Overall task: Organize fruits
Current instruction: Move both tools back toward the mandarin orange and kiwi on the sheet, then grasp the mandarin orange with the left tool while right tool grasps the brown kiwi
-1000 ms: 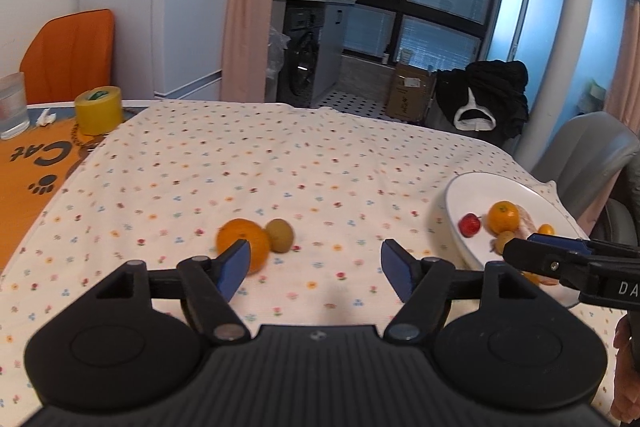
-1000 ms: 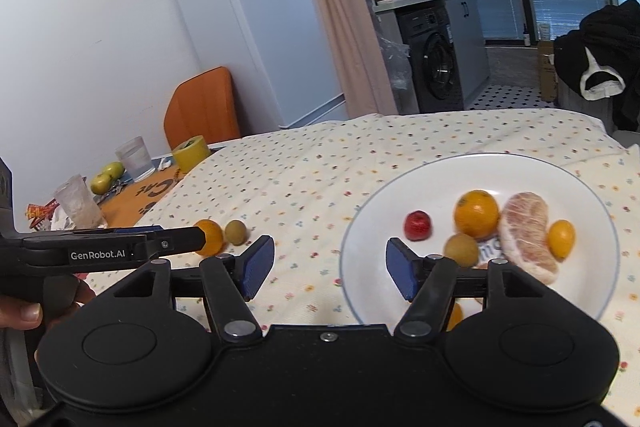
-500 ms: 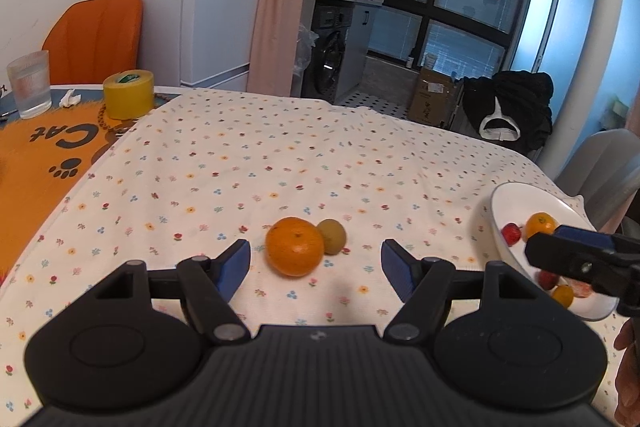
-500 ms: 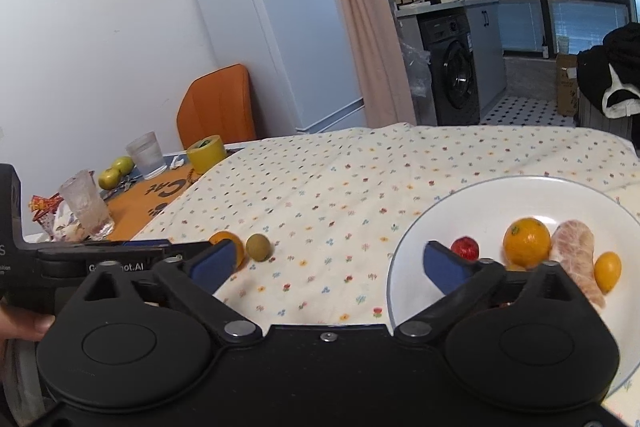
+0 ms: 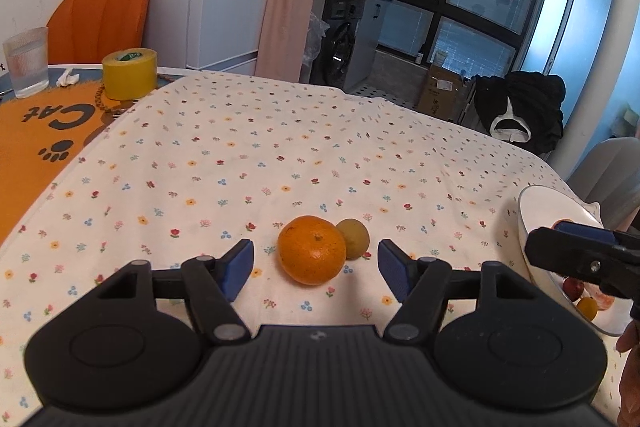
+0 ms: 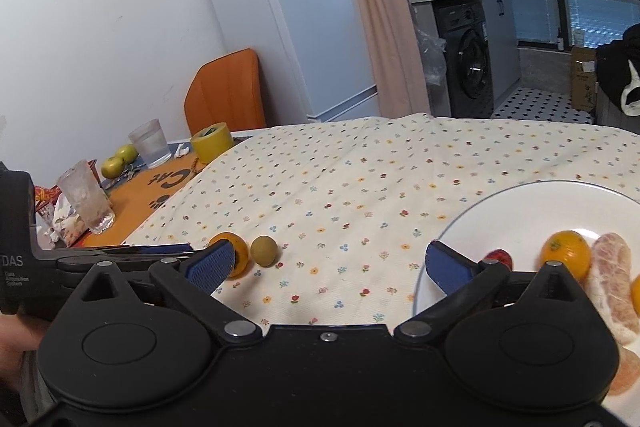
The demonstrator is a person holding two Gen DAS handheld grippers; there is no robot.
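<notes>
the round orange mandarin (image 5: 312, 249) lies on the flowered white tablecloth (image 5: 280, 155), touching a small olive-brown round fruit (image 5: 353, 238) that sits just behind it and to its right. we take the mandarin as our landmark.

our left gripper (image 5: 315, 269) is spread wide and empty, one blue pad on each side of the mandarin, the fruit lying just ahead of the gap rather than fully inside it. nothing is gripped.

well to the right of the mandarin sits the round white plate (image 6: 532, 203), already carrying a second small orange (image 6: 566, 254), a peeled pale citrus segment cluster (image 6: 612, 283), a small red fruit (image 6: 498, 257) and bits of others at the frame edge. our right gripper (image 6: 326, 269) hangs near that plate's left rim, fingers wide apart, holding nothing.

far left of the mandarin, beyond the cloth: a yellow roll of tape (image 5: 129, 73), a ribbed clear glass (image 5: 26, 61) and an orange mat with cat lettering (image 5: 36, 131).

judgement: the step in hand looks like the pick of the mandarin for the plate.

risks from here:
- closing too early would pinch only the near curve, and the round skin could squirt forward.
- the right pad may catch the brown fruit as well, nudging it into a roll across the cloth.
- pressing low could drag and bunch the loose cloth.
</notes>
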